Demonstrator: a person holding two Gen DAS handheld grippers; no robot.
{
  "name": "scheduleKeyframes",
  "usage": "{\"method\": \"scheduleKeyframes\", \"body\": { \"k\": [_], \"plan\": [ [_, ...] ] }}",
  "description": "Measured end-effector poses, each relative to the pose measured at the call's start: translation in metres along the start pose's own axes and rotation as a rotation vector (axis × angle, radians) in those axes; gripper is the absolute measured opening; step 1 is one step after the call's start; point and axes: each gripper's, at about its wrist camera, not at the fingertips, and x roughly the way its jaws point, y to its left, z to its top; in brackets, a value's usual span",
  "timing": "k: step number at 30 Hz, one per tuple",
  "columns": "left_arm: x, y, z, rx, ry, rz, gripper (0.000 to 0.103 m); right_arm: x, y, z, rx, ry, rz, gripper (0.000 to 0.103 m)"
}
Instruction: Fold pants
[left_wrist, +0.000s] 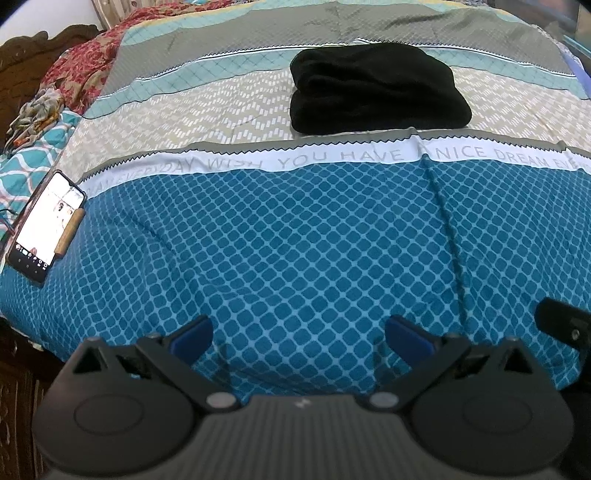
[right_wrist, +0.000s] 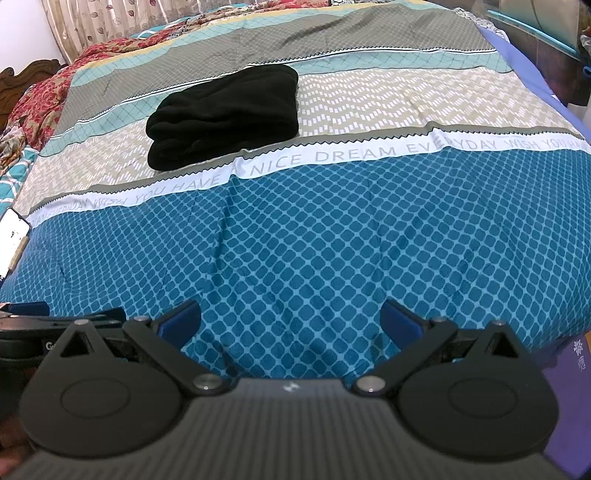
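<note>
Black pants (left_wrist: 376, 90) lie folded in a thick stack on the bed, on the beige band of the patterned bedspread (left_wrist: 295, 240); they also show in the right wrist view (right_wrist: 225, 114). My left gripper (left_wrist: 299, 336) is open and empty, low over the blue part of the bedspread near the bed's front edge, well short of the pants. My right gripper (right_wrist: 290, 321) is open and empty too, beside the left one, also well short of the pants. The left gripper's body shows at the left edge of the right wrist view (right_wrist: 48, 325).
A lit phone (left_wrist: 46, 225) lies at the bed's left edge; it also shows in the right wrist view (right_wrist: 13, 240). Red floral bedding (left_wrist: 81, 66) is heaped at the far left by a dark wooden headboard (left_wrist: 22, 55). A purple sheet edge (right_wrist: 535, 74) runs along the right side.
</note>
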Motion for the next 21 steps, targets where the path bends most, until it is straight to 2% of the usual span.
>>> {"method": "scheduleKeyframes", "body": {
  "k": [21],
  "plan": [
    [0.0003,0.0020,-0.0008,0.007,0.000,-0.005,0.103,-0.0045,0.0025,0.0040,-0.075,-0.005,-0.057,0.103]
  ]
}}
